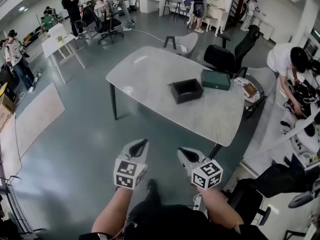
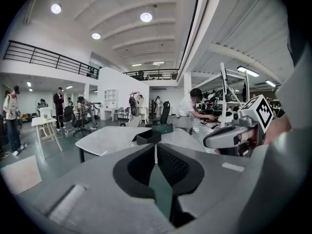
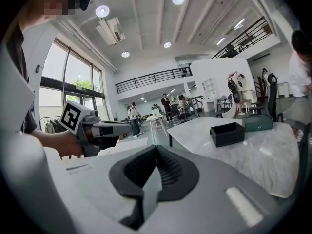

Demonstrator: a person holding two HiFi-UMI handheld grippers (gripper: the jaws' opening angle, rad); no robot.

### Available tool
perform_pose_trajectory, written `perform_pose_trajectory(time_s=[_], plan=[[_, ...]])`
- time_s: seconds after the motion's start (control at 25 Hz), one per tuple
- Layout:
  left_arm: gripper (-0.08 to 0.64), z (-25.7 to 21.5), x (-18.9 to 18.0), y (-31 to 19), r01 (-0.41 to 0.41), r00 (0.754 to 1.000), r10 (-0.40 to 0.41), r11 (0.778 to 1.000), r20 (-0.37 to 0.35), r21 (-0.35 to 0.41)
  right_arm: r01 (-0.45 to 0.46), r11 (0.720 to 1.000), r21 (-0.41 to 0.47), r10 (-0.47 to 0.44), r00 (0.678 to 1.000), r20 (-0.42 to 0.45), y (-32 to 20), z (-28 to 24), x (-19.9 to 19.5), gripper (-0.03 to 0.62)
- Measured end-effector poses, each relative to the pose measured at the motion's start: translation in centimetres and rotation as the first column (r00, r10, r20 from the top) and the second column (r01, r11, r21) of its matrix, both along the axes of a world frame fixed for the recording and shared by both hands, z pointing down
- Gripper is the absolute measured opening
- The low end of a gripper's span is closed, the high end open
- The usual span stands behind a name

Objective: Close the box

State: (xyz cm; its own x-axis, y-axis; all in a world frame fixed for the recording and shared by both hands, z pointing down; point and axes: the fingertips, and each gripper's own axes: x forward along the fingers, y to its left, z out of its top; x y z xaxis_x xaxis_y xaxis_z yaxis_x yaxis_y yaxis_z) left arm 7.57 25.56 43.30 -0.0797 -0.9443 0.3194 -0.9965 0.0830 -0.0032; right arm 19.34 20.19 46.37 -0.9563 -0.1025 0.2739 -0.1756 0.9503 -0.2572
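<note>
Both the left gripper and right gripper are closed on nothing. The black box looks light and stiff, so I'd pinch the green lid right of it by its edges.

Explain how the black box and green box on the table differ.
The black square open box is hollow, its inside showing; the green rectangular box is closed on top. On the pale table, the black one sits nearer the middle, the green one nearer the edge. Both rest flat.
</note>
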Motion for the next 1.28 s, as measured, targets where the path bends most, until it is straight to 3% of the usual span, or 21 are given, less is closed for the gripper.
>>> perform_pose_trajectory(time_s=[0.24,0.52,0.6,0.92,1.28], plan=[[0.025,0.7,-7.1,-4.6,-0.026,0.999,0.027,1.0,-0.033,0.011,-0.002,1.0,0.026,0.004,0.998,-0.067,-3.6,0.9,-7.3,0.003],[0.025,1.3,-13.7,-6.9,-0.054,0.995,0.053,0.999,-0.087,-0.007,-0.036,0.999,0.028,0.037,0.998,-0.055,-6.3,-0.5,-13.8,0.005],[0.025,1.3,-14.7,-7.3,-0.05,0.993,0.049,0.999,-0.111,-0.009,-0.033,0.999,0.025,0.034,0.998,-0.047,-6.9,-1.0,-14.6,0.037],[0.025,2.6,-17.2,-12.8,-0.052,0.987,0.047,0.998,-0.154,-0.028,-0.038,0.999,0.005,0.038,0.998,-0.041,-12.8,0.1,-17.1,0.04],[0.025,4.8,-19.5,-27.8,-0.083,0.982,0.069,0.994,-0.173,-0.078,-0.027,0.999,0.016,0.028,0.998,-0.051,-26.8,2.6,-20.8,0.058]])
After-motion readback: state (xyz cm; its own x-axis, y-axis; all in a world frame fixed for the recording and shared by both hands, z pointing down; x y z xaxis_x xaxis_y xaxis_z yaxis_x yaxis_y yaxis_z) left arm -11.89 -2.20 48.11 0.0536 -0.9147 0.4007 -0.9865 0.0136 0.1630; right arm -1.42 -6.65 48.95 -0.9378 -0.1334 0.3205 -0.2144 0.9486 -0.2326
